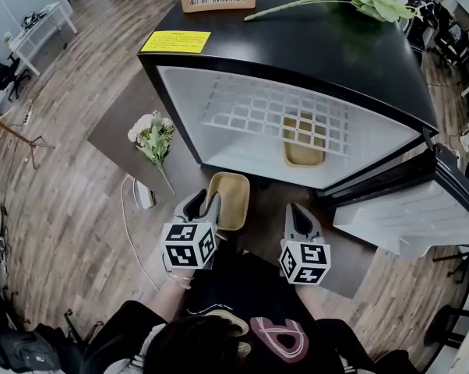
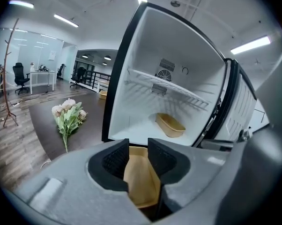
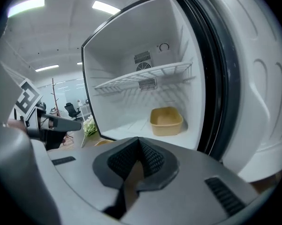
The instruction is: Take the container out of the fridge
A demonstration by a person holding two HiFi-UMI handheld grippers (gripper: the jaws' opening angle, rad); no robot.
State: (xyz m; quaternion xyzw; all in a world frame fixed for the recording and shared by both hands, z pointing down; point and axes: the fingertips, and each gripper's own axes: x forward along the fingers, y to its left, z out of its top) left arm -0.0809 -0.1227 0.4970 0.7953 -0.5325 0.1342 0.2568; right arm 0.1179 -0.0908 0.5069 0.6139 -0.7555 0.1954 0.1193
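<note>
Here, your left gripper (image 2: 137,154), fingers released, straddles the rim of the tan oval container (image 1: 230,201), just outside the black fridge (image 1: 312,45); your right gripper (image 3: 138,161) is clenched, empty. Probably light and thin-walled: pinch the rim.

Left hand-held gripper (image 1: 205,202): light grey moulded shell, black mesh-textured pads (image 2: 115,160) set in black pockets. Left marker cube (image 1: 189,245) at gripper rear: white faces, black square codes. Right hand-held gripper (image 1: 301,213): same grey shell, same black mesh pads (image 3: 150,158), ribbed dark patch on shell. Right marker cube (image 1: 305,262) at rear, same pattern. Person's top (image 1: 219,298) behind cubes: black, pink-and-beige print.
</note>
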